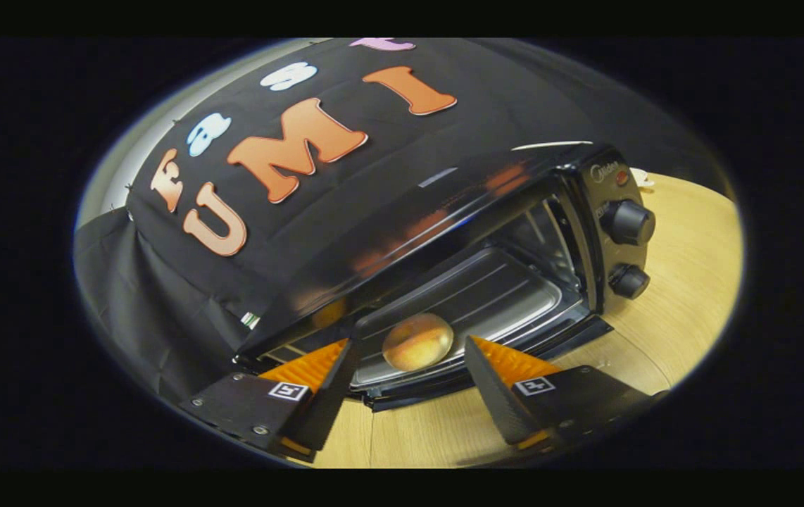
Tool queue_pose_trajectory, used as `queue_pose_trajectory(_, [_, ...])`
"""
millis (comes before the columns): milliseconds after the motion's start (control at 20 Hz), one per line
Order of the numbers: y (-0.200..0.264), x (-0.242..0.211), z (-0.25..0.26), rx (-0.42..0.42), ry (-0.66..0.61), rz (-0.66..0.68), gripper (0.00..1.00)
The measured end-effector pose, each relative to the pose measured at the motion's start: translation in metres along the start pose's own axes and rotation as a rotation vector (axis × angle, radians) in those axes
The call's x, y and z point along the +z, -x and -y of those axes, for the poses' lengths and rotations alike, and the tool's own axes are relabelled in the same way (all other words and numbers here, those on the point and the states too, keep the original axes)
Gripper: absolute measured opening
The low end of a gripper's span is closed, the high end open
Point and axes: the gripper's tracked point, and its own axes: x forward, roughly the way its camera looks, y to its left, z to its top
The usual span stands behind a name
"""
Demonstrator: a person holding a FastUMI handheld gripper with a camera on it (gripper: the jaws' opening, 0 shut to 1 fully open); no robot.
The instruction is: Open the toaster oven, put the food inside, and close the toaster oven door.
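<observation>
The black toaster oven (444,204) stands on the wooden table with its mouth open and its door (571,336) folded down in front. A metal tray (486,292) lies inside. A round golden-brown bun (417,341) rests on the tray's front part. My gripper (410,343) is open, its fingers reaching to the oven's mouth on either side of the bun. A small gap shows between each fingertip and the bun, so neither finger presses on it.
Two black knobs (629,222) (629,281) sit on the oven's right panel. The wooden table (683,296) stretches to the right of the oven and beneath my fingers. Black cloth (162,303) hangs behind and to the left of the oven.
</observation>
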Motion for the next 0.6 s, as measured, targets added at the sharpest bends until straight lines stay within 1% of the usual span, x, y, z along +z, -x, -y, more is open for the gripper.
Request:
queue_pose_trajectory(100, [0.010, -0.002, 0.000, -0.004, 0.030, 0.001, 0.97])
queue_pose_trajectory(200, [0.024, -0.004, -0.002, -0.001, 0.078, 0.002, 0.98])
queue_pose_trajectory(450, [0.062, -0.009, -0.002, -0.018, 0.186, 0.012, 0.98])
queue_pose_trajectory(600, [0.086, -0.013, 0.008, -0.050, 0.274, 0.008, 0.98])
